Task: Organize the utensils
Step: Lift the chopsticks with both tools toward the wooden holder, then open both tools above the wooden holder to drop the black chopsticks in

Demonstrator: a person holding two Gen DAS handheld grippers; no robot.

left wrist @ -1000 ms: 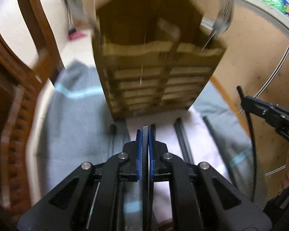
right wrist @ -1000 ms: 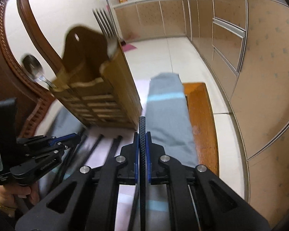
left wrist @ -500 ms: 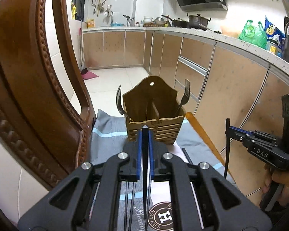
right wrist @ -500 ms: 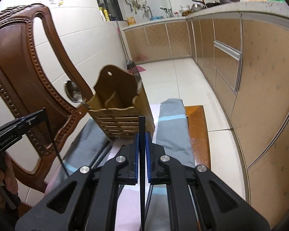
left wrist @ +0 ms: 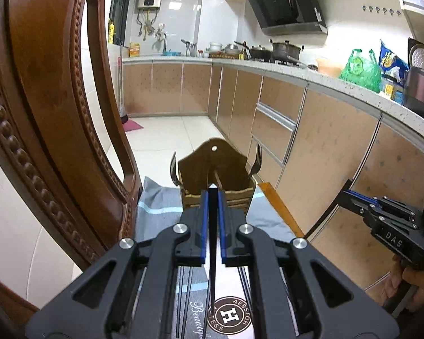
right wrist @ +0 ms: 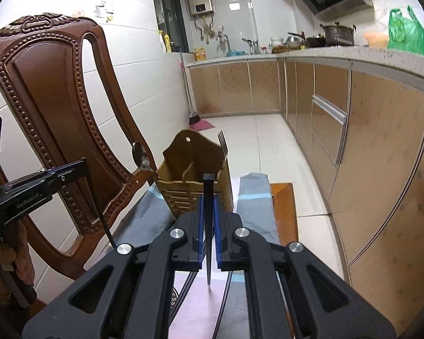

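Observation:
A wooden utensil holder [left wrist: 216, 178] stands on the cloth-covered table; it also shows in the right wrist view [right wrist: 192, 180]. It holds a spoon [right wrist: 140, 156] at its left and a fork [right wrist: 223, 144] at its right. My left gripper [left wrist: 212, 197] is shut on a black chopstick [left wrist: 212, 243] that hangs down, raised well back from the holder. My right gripper [right wrist: 208, 197] is shut on another black chopstick [right wrist: 208, 231]. Each gripper shows in the other's view, left [right wrist: 39, 186] and right [left wrist: 381, 214]. Several black chopsticks [left wrist: 185, 296] lie on the mat below.
A carved wooden chair back [left wrist: 51, 113] stands close on the left, also in the right wrist view [right wrist: 59, 107]. A grey cloth [right wrist: 254, 206] and a pink mat with a round logo [left wrist: 229, 315] cover the table. Kitchen cabinets [left wrist: 325, 130] run along the right.
Both grippers have lifted and pulled back from the holder, each carrying its chopstick up off the mat. The holder now looks smaller and farther away.

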